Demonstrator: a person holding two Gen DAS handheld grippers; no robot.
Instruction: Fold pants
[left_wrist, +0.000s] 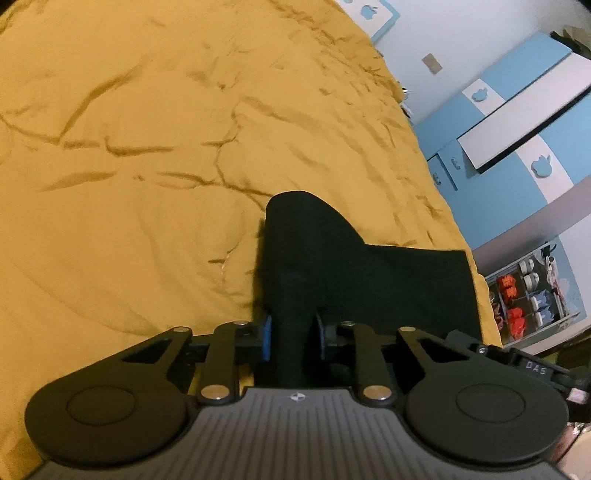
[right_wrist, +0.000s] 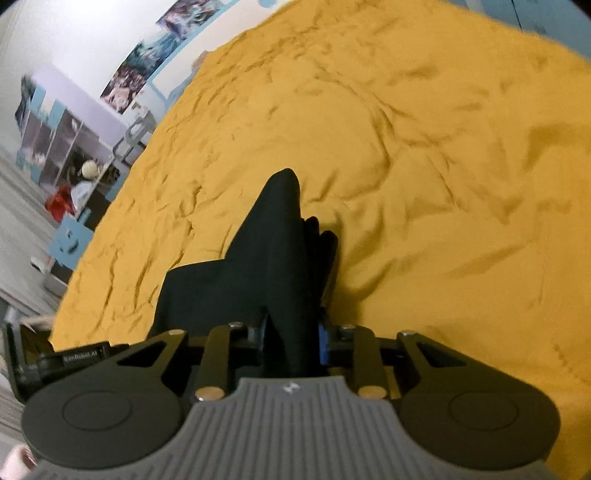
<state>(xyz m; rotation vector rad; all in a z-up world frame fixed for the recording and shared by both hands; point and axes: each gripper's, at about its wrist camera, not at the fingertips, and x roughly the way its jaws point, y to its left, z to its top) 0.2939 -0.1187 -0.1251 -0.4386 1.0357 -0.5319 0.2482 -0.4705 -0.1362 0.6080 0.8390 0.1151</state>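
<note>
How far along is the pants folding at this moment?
Early to middle. Done: each gripper has taken hold of the black pants, the left gripper and the right gripper both pinching bunched cloth. In hand: fabric raised off the yellow bedspread. Left: no neat folded stack shows yet; laying it over and flattening remain.

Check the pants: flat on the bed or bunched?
Bunched. The black pants rise in a peaked ridge off the yellow bedspread, pinched in the left gripper and right gripper.

Dim warm indoor light, fisheye-bent edges, blurred margins, soft shadows.
</note>
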